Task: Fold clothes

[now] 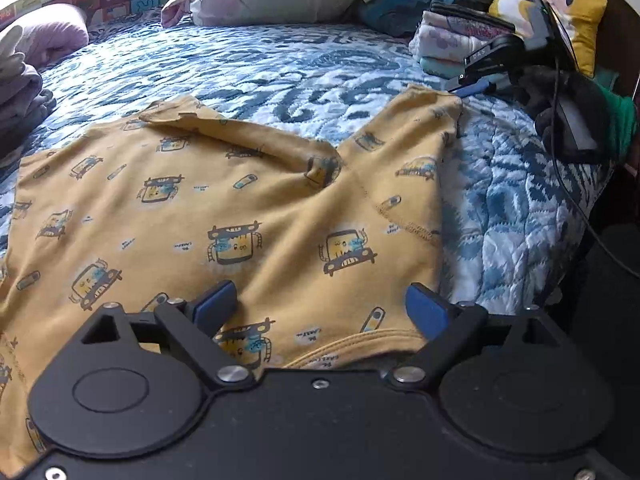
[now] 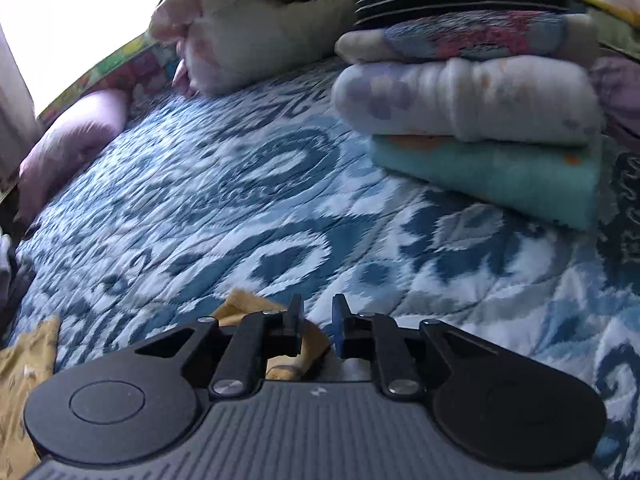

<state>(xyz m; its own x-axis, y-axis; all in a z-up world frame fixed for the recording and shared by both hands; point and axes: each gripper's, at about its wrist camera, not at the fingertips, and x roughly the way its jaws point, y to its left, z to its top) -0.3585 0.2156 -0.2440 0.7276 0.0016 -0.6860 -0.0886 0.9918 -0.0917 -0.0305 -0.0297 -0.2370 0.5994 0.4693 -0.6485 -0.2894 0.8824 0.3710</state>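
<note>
While the yellow shirt (image 1: 240, 208) lies spread on the bed (image 1: 280, 68) for folding, the left gripper (image 1: 324, 308) hovers over its collar, jaws wide and empty; the right gripper (image 2: 318, 330), jaws narrowly parted, seems to grip a sleeve edge.

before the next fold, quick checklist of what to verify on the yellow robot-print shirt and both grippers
1. Yellow robot-print cotton shirt spread on the blue-and-white patterned quilt: ok.
2. Shirt smooth: not ok, a ridge bunches near its middle.
3. Left gripper open over the collar end: ok.
4. Right gripper gripping the sleeve: not ok, narrow gap, fabric only beside it.
5. Stack of folded pastel clothes apart from the shirt: ok.
</note>
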